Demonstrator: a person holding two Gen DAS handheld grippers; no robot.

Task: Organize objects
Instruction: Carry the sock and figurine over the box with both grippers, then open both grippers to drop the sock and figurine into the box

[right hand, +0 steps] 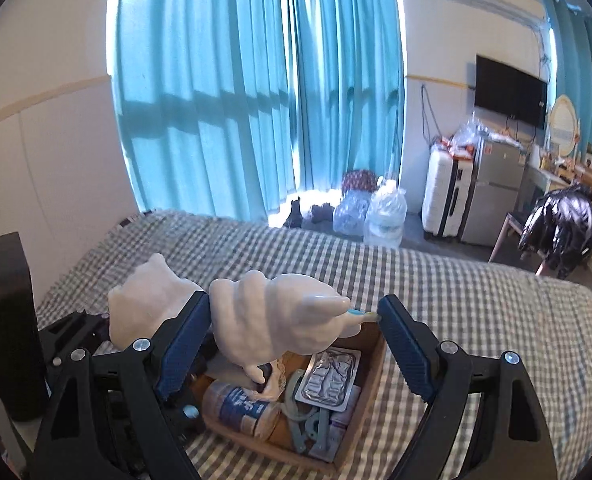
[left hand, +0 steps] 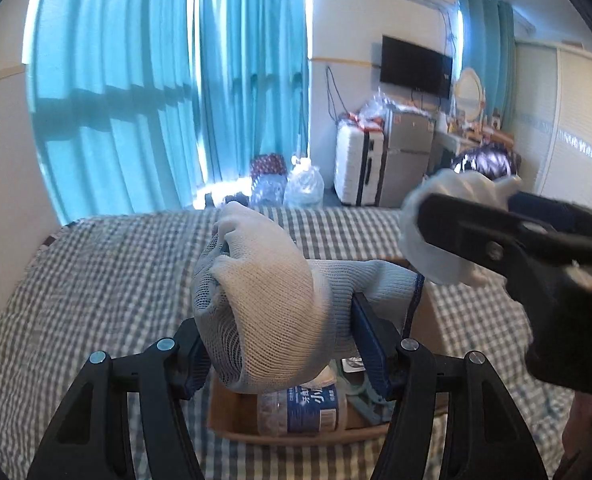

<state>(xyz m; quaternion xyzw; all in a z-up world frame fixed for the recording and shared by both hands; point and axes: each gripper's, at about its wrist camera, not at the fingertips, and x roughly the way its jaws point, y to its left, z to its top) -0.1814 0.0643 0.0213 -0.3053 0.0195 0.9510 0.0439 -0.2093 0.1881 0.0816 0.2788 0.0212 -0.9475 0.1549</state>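
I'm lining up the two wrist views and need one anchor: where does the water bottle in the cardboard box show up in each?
Left wrist: the water bottle lies at bottom centre, under the white glove that the left claw holds.
Right wrist: it lies lower left of centre, at the near left end of the cardboard box.
Shared landmark: the wall-mounted TV.

The glove (left hand: 264, 304) is knit cloth, matt, a bit coarse. The box (right hand: 370, 364) looks like plain brown cardboard. The bottle (left hand: 298, 406) is clear shiny plastic with a paper-looking label, and the blister pack (right hand: 328, 380) is crinkly glossy foil. The bedsheet (right hand: 476, 304) is soft checked fabric.
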